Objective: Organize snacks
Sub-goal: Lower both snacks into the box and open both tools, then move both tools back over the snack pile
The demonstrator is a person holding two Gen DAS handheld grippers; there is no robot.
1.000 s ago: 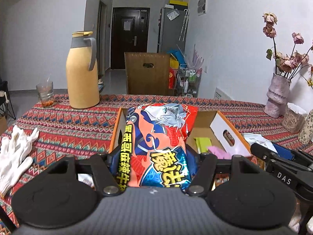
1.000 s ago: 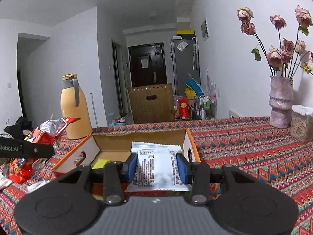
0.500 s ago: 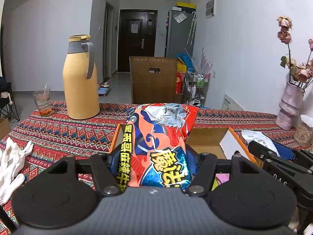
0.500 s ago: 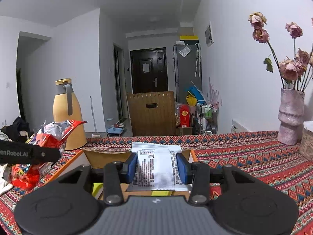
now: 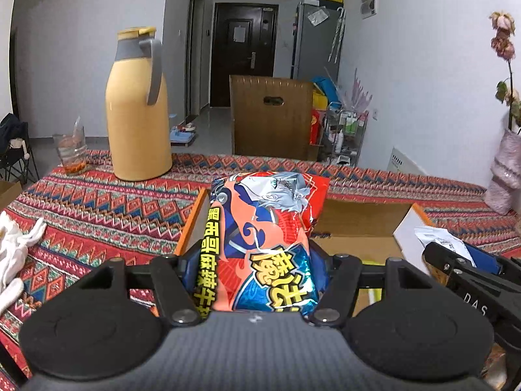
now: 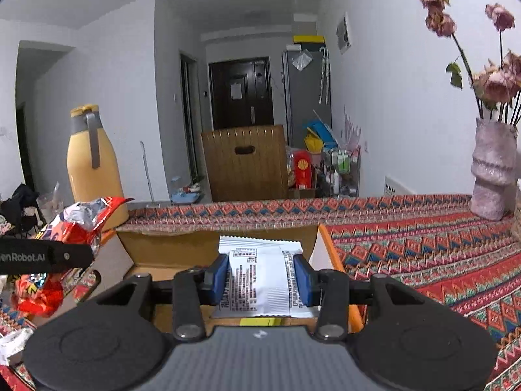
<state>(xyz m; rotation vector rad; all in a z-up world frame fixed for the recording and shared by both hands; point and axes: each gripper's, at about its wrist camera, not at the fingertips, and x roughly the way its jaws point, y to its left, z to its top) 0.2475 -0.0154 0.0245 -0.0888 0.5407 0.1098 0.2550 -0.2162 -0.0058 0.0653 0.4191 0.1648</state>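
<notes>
Left tool (image 5: 257, 273) clamps a red snack bag (image 5: 260, 247); right tool (image 6: 260, 275) clamps a white packet (image 6: 259, 277), both over the open cardboard box (image 6: 182, 247).

This is a lived-in home, a dining area opening onto an entry hall. In the lower half of both views a table (image 5: 97, 208) wears a woven patterned cloth, with a yellow thermos jug (image 5: 138, 107) and a drinking glass (image 5: 71, 153) at the left and a vase of dried roses (image 6: 493, 176) at the right edge. Behind it stands a wooden chair (image 5: 272, 120). At upper centre are a dark front door (image 5: 242, 52), a grey fridge (image 5: 319, 39) and a cluttered wire rack (image 5: 348, 137).
</notes>
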